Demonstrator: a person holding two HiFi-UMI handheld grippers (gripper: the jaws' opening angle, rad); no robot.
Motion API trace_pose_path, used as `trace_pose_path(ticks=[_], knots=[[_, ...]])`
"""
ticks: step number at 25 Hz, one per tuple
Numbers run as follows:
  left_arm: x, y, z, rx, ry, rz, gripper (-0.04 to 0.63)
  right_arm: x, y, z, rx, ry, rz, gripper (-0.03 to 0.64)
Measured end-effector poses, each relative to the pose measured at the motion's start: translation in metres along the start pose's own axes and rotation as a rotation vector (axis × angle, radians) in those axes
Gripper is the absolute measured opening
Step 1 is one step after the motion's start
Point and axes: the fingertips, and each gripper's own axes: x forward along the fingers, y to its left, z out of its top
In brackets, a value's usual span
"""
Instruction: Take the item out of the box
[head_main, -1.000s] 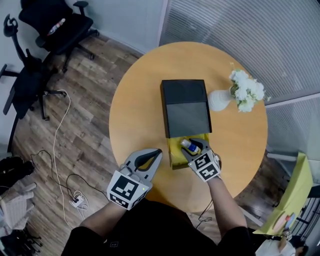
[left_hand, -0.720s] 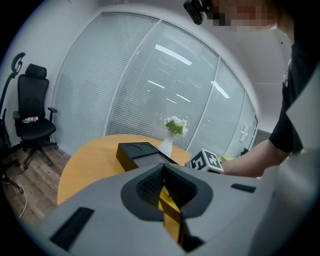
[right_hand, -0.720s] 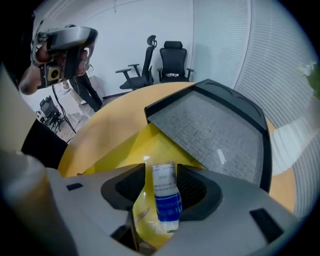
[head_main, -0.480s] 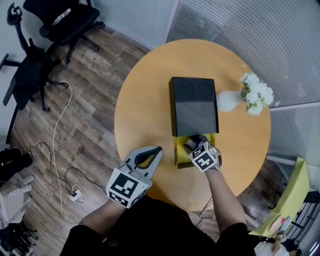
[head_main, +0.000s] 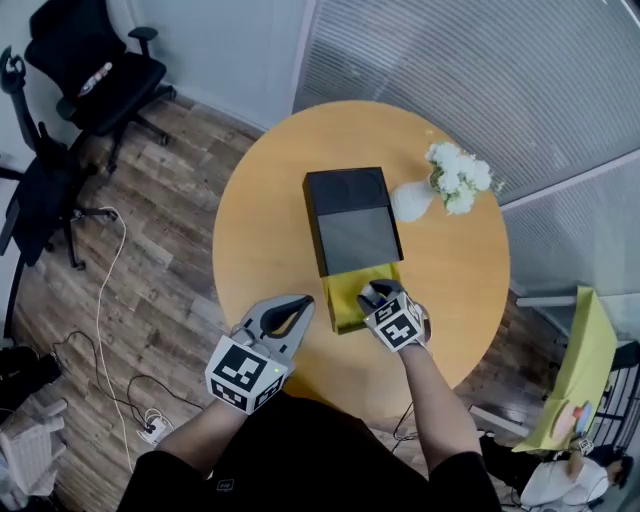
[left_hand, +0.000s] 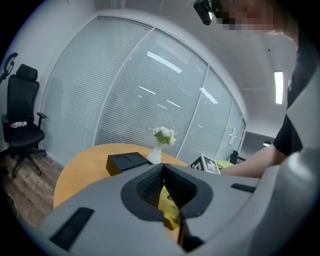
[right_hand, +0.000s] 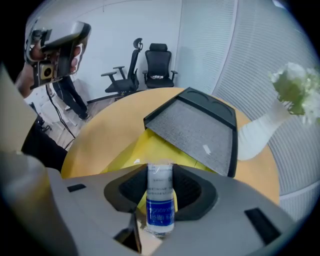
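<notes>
A black box (head_main: 345, 215) lies mid-table with its yellow inner tray (head_main: 345, 300) slid out toward me. My right gripper (head_main: 376, 294) reaches into the tray's right end. In the right gripper view a small clear bottle with a blue label (right_hand: 160, 202) stands between the jaws of that gripper (right_hand: 160, 172). The jaws are closing and both pads touch its sides. My left gripper (head_main: 298, 308) hovers just left of the tray, jaws together and empty; the left gripper view shows its tips (left_hand: 164, 172) meeting with the yellow tray (left_hand: 167, 207) behind them.
A white vase (head_main: 410, 200) of white flowers (head_main: 455, 175) stands right of the box on the round wooden table (head_main: 260, 240). Black office chairs (head_main: 90, 75) and a white cable (head_main: 105, 300) sit on the wood floor to the left.
My right gripper has moved forward over the bottle in the tray, which now lies between its jaws and is hidden in the head view. The left gripper has stayed beside the tray.
</notes>
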Motion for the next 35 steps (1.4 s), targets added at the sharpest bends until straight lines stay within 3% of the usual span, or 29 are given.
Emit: trace_pose_path(ticks=[8,18,27,35], knots=[[0.004,-0.050,0.024,0.099,-0.020,-0.102,0.012,-0.075,-0.011,0.016,0.158,-0.238,-0.117,0.155],[0.001,-0.110,0.066,0.233,-0.091,-0.046,0.012,-0.179,-0.014,0.013,0.226,-0.520,-0.150,0.153],[-0.005,-0.165,0.075,0.278,-0.113,0.029,0.012,-0.280,-0.002,-0.005,0.255,-0.805,-0.112,0.152],[-0.028,-0.191,0.082,0.328,-0.099,-0.033,0.012,-0.358,0.019,-0.010,0.261,-0.982,-0.121,0.152]])
